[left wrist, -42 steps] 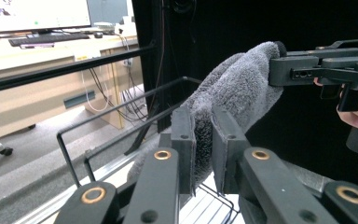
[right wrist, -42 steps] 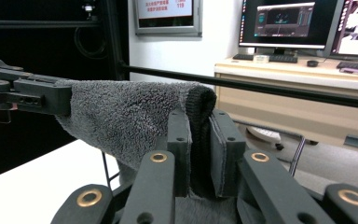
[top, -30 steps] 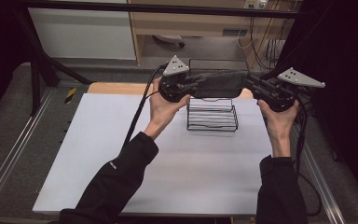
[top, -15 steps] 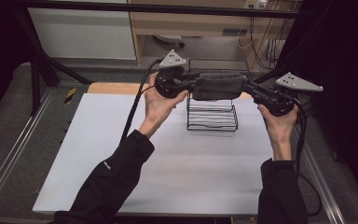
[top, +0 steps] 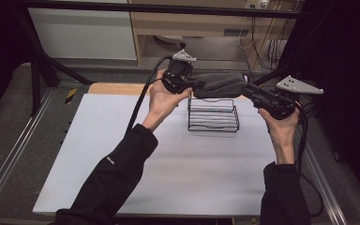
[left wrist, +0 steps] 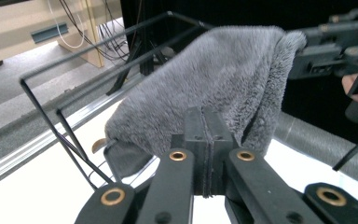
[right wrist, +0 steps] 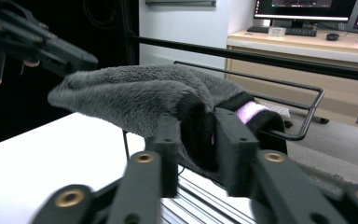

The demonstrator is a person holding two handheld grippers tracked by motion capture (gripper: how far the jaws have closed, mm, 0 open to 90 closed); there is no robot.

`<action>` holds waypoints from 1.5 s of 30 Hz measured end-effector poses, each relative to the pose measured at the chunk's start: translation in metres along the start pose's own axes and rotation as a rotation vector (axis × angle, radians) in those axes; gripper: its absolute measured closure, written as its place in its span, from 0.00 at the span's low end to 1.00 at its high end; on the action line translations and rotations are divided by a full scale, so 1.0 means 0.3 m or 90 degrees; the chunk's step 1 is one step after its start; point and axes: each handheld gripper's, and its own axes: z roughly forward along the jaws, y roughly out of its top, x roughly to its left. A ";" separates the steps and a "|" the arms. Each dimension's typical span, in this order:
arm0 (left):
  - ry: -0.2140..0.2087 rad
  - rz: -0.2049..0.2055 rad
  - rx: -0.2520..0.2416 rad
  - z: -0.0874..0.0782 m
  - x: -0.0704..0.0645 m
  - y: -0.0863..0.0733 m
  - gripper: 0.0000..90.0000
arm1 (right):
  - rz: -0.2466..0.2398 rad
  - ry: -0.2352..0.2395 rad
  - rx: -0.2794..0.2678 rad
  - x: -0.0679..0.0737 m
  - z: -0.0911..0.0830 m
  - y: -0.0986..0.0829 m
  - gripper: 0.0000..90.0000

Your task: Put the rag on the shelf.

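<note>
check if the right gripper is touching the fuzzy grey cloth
Touching: the right gripper view shows the right gripper with its jaws pinched on the fuzzy grey cloth.

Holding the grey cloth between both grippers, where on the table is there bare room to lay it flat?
The white table is bare left of the wire rack, beyond the left forearm, and along the near edge between the two sleeves. It is crowded around the rack, where the left gripper and right gripper hold the grey cloth above it.

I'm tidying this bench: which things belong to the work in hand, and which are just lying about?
In use: fluffy grey cloth, held between left gripper and right gripper; black wire rack beneath it.
Lying about: small yellow object off the table's left edge; computer monitors and keyboard behind.
</note>
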 end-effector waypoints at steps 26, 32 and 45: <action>0.031 0.017 0.029 0.121 0.017 -0.138 1.00 | 0.060 -0.004 0.101 -0.014 0.093 -0.060 1.00; 0.035 0.009 0.018 0.145 0.029 -0.156 1.00 | 0.058 -0.021 0.104 -0.031 0.125 -0.088 1.00; 0.023 0.005 0.010 0.016 0.017 -0.148 0.81 | 0.039 -0.005 0.061 0.024 0.045 -0.033 0.73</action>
